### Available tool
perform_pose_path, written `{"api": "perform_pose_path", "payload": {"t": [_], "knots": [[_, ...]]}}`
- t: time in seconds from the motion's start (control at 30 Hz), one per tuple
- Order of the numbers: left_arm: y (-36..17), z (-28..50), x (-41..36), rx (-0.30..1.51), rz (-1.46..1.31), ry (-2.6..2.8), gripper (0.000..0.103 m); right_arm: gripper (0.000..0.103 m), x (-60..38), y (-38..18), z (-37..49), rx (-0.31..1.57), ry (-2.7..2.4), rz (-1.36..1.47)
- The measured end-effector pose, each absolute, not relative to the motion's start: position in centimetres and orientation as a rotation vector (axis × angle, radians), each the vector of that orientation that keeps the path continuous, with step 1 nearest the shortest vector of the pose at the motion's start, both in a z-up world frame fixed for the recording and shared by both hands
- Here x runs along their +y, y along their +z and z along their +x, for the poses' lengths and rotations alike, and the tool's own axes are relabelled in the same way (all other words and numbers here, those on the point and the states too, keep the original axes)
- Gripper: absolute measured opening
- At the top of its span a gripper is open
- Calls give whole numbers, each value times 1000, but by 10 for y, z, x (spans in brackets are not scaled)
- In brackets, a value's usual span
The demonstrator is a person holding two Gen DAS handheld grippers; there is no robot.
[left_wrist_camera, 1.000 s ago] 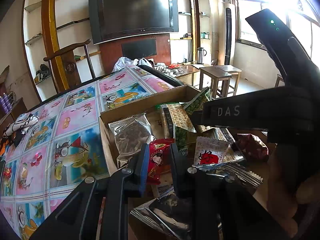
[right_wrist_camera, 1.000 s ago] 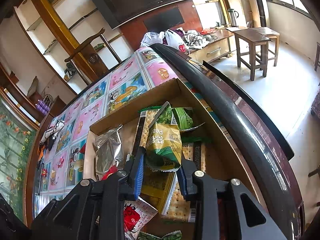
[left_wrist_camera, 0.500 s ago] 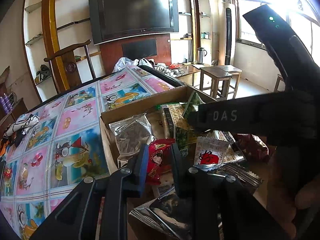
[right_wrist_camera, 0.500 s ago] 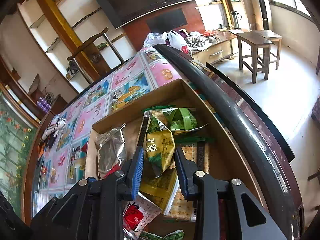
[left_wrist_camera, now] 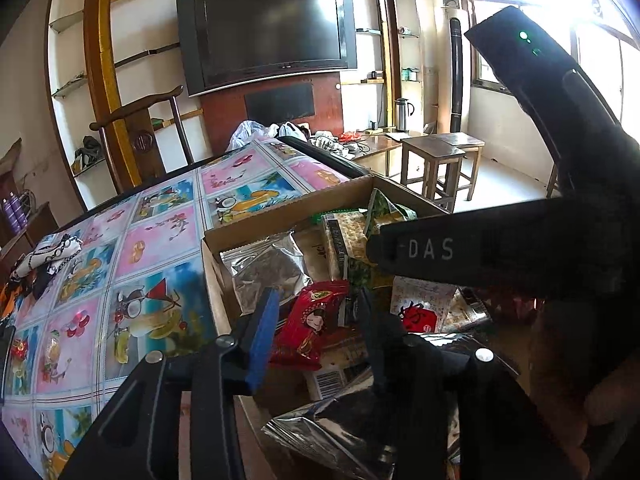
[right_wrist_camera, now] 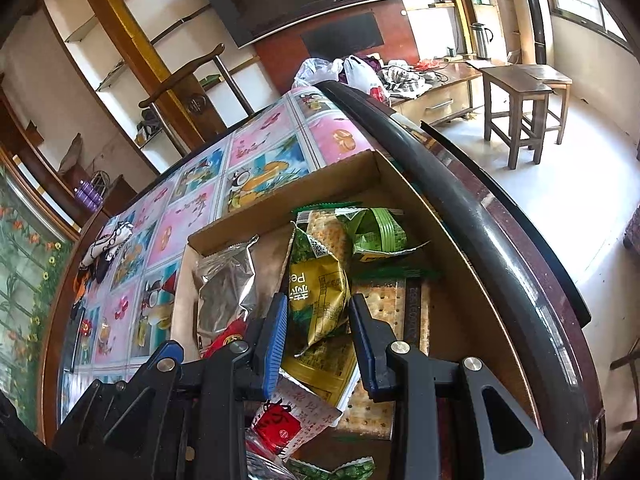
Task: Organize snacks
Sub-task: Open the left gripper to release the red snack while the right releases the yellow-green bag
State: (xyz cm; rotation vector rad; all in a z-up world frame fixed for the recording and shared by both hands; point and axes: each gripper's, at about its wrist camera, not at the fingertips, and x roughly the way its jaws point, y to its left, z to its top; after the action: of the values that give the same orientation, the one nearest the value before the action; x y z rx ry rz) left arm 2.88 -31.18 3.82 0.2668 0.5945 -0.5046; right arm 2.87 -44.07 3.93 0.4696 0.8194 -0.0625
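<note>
Only the left view showed the left gripper [left_wrist_camera: 316, 332], jaws just opening around one red packet [left_wrist_camera: 310, 328]; the right gripper [right_wrist_camera: 318, 328] clamped one green pea packet [right_wrist_camera: 318, 284] at 12 o'clock.

At the bottom of the frame the right gripper [right_wrist_camera: 318, 320] pinches a yellow-green pea snack packet [right_wrist_camera: 318, 292] between its blue pads, above a cardboard box [right_wrist_camera: 404, 188]. In the box lie a silver foil bag [right_wrist_camera: 224, 284] at the left, a green packet [right_wrist_camera: 378, 234] toward the upper right, cracker packs [right_wrist_camera: 384, 304] beneath, and a red-and-white packet [right_wrist_camera: 288, 420] at the lower edge. The tabletop [right_wrist_camera: 192, 216] bears a pink-and-blue patterned cover.
</note>
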Motion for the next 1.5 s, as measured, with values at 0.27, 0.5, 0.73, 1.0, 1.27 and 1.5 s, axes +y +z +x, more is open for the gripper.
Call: {"api": "perform_pose_path", "payload": {"t": [0.27, 0.5, 0.73, 1.0, 1.27, 1.5], "knots": [[38, 26, -313, 576, 287, -505, 50, 34, -435, 40, 29, 826, -39, 452], [38, 26, -313, 575, 287, -505, 58, 42, -435, 41, 28, 815, -13, 474], [36, 26, -313, 580, 285, -502, 61, 44, -433, 42, 28, 811, 9, 478], [36, 28, -312, 582, 279, -494, 64, 46, -432, 42, 28, 808, 35, 489], [36, 29, -310, 587, 273, -489, 70, 64, -433, 48, 24, 786, 7, 476], [37, 28, -310, 574, 285, -488, 75, 75, -439, 54, 20, 742, -34, 483]]}}
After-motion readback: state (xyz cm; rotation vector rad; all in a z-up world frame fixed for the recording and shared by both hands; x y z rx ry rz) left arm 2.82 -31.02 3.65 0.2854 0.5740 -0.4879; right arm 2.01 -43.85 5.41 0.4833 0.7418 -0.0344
